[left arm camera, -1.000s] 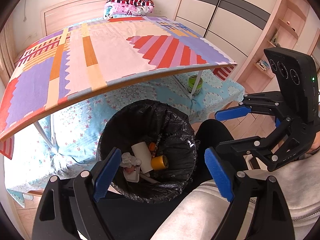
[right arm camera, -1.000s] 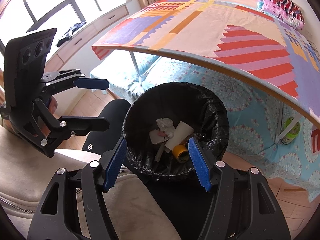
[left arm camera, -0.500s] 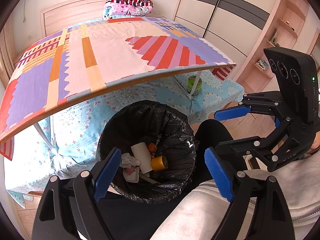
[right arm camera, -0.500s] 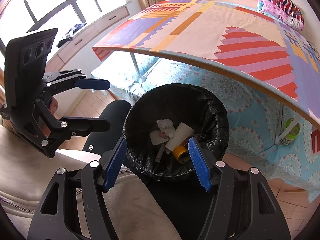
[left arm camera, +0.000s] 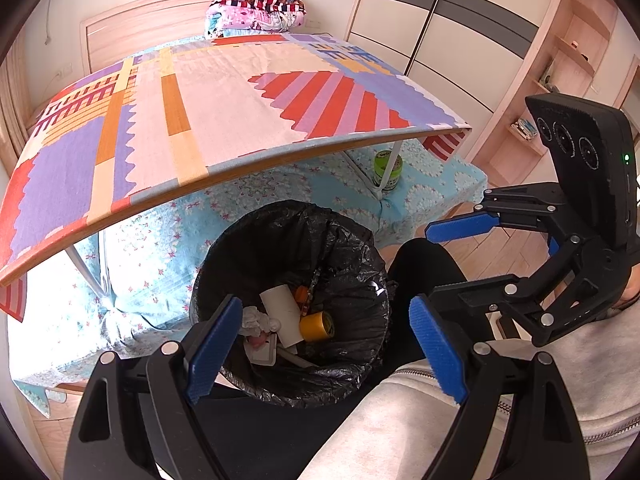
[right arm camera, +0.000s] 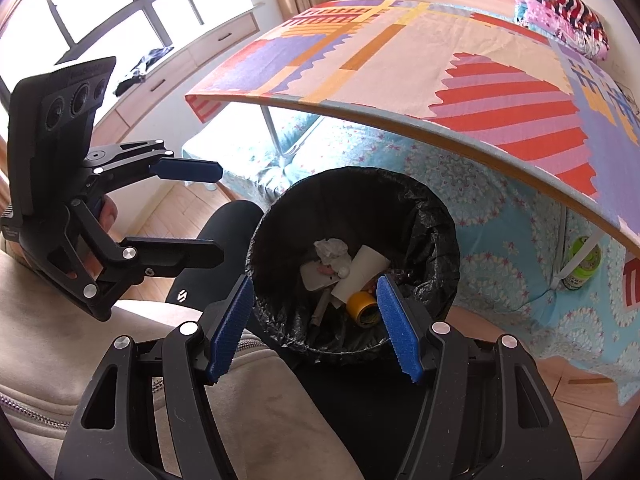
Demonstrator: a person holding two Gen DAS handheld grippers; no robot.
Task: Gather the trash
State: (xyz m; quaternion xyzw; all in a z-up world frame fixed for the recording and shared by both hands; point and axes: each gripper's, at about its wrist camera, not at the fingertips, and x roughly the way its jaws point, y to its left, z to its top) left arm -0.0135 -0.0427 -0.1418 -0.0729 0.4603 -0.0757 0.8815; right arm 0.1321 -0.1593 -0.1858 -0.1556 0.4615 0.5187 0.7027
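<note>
Two tongs: both hang over the bin, pointing steeply down, each empty.
Left tongs [left arm camera: 326, 344]: blue pads wide apart, nothing between them; the bin's rim and its contents show through the gap.
Right tongs [right arm camera: 316, 326]: blue pads apart, somewhat narrower than the left pair, gripping nothing; in the left wrist view they sit off to the right, beside the person's dark-clad knee [left arm camera: 424, 260].
Bin [right arm camera: 424, 200]: round, lined with a crinkled black bag, standing on the floor just in front of the bed and under the front edge of the worktop.
Trash: all of it lies at the bottom of the bin.
Paper tube [left arm camera: 282, 314]: white, lying aslant in the middle of the heap.
Tape roll [left arm camera: 316, 326]: yellow, touching the tube's lower end.
Crumpled tissue [right arm camera: 330, 250]: white, at the heap's far edge in the right wrist view.
Flat white piece [right arm camera: 316, 276]: under the tissue; what it is I cannot tell.
Worktop [left arm camera: 224, 104]: folding, covered with a bright patterned cloth, bare on top, standing on the bed.
Green jar [left arm camera: 387, 170]: on the blue bedsheet beside one worktop leg.
Pillows [left arm camera: 256, 8]: stacked at the headboard.
</note>
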